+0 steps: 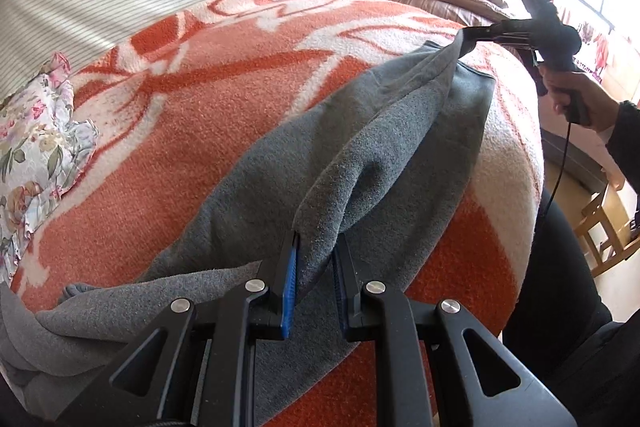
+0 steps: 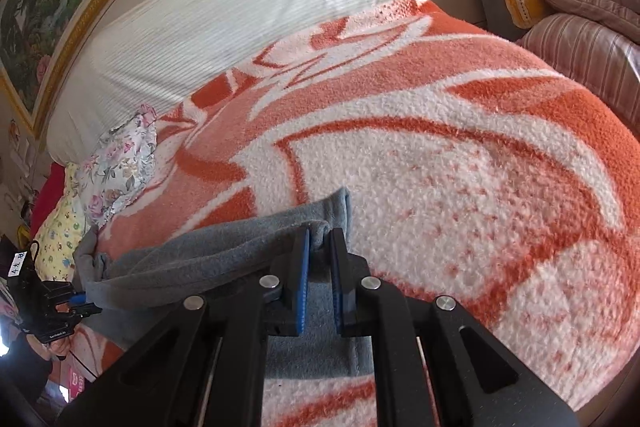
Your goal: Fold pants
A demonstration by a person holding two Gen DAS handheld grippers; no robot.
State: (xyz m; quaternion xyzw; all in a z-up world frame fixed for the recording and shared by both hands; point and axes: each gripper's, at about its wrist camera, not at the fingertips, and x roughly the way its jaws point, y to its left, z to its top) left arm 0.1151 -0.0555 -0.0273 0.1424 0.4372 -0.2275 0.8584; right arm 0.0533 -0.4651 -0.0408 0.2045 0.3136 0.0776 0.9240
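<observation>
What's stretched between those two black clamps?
The grey pants, lifted above the orange blanket. The left gripper pinches one end, the right gripper the other; the left wrist view shows it.

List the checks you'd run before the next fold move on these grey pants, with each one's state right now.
1. Left gripper clamped on the grey pants: ok, fabric pinched between the blue pads.
2. Right gripper clamped on the pants: ok, a rolled edge sits between its fingers.
3. Fabric between the grippers lifted: ok, it spans above the orange blanket.
4. Lifted layer smooth: not ok, creased lengthwise.
5. Floral cloth clear of the pants: ok, apart.
6. Lower layer flat: cannot tell, partly hidden.
</observation>
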